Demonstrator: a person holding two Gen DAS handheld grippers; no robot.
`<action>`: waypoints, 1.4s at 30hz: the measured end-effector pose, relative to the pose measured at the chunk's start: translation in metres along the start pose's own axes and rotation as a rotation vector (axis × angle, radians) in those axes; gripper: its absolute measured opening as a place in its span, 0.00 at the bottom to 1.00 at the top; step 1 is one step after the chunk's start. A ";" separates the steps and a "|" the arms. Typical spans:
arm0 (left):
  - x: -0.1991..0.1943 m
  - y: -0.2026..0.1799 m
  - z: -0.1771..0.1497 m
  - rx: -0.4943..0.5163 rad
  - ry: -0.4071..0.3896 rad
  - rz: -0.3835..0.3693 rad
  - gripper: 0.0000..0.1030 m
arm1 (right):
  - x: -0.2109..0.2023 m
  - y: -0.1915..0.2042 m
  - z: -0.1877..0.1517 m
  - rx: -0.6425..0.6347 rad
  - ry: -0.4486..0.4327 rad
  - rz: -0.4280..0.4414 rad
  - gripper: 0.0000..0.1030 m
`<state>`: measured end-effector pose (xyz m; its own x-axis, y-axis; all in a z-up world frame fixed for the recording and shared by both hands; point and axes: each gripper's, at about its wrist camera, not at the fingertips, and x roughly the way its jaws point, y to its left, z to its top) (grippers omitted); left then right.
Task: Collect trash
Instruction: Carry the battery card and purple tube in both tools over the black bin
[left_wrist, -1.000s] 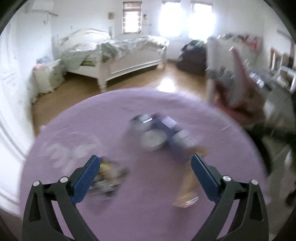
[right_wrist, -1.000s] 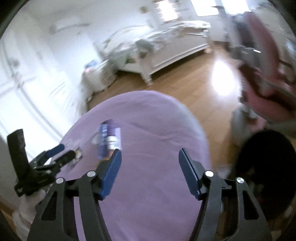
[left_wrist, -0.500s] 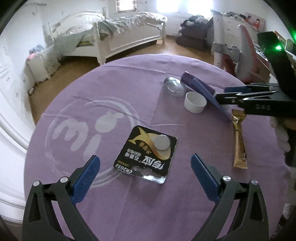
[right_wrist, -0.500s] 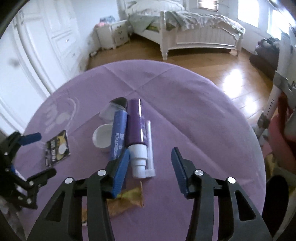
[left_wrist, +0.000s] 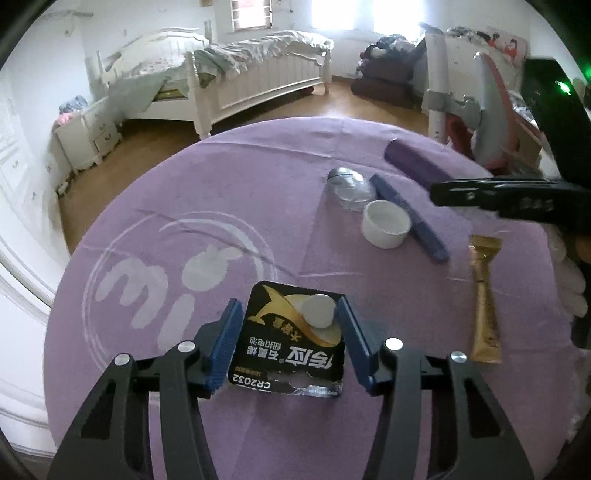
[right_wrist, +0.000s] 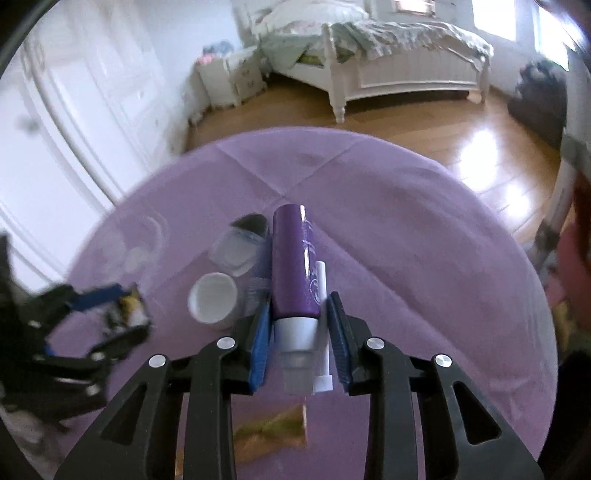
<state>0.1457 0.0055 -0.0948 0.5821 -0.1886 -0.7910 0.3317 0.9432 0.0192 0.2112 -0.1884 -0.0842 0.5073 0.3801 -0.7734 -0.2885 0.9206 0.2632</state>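
Note:
On the round purple table (left_wrist: 229, 192), my left gripper (left_wrist: 288, 341) is shut on a black battery blister pack (left_wrist: 291, 339), its blue pads against both side edges. My right gripper (right_wrist: 298, 338) is shut on a purple spray bottle (right_wrist: 293, 262) near its white nozzle end; the bottle lies pointing away from me. A white cap (left_wrist: 386, 223), a clear plastic container (left_wrist: 347, 186), a blue tube (left_wrist: 410, 218) and a gold sachet (left_wrist: 485, 299) lie on the table. The right gripper also shows in the left wrist view (left_wrist: 439, 190).
A white bed (left_wrist: 258, 70) stands across the wooden floor behind the table. A nightstand (left_wrist: 88, 136) is at the left. A chair (left_wrist: 491, 107) and desk stand close to the table's right edge. White wardrobe doors (right_wrist: 74, 92) line the left wall.
Both grippers have moved forward and closed: the left onto the battery pack, the right onto the purple spray bottle. Half a second ago both were open.

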 end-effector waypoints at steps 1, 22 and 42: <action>-0.005 0.001 -0.001 -0.013 -0.014 -0.019 0.51 | -0.009 -0.005 -0.003 0.028 -0.017 0.024 0.29; -0.071 -0.110 0.042 -0.003 -0.252 -0.301 0.51 | -0.181 -0.111 -0.091 0.310 -0.329 0.087 0.29; 0.004 -0.329 0.093 0.168 -0.148 -0.605 0.51 | -0.252 -0.284 -0.203 0.626 -0.425 -0.121 0.29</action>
<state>0.1083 -0.3307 -0.0477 0.3480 -0.7204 -0.6000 0.7381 0.6051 -0.2985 0.0005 -0.5643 -0.0810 0.8112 0.1586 -0.5628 0.2386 0.7889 0.5663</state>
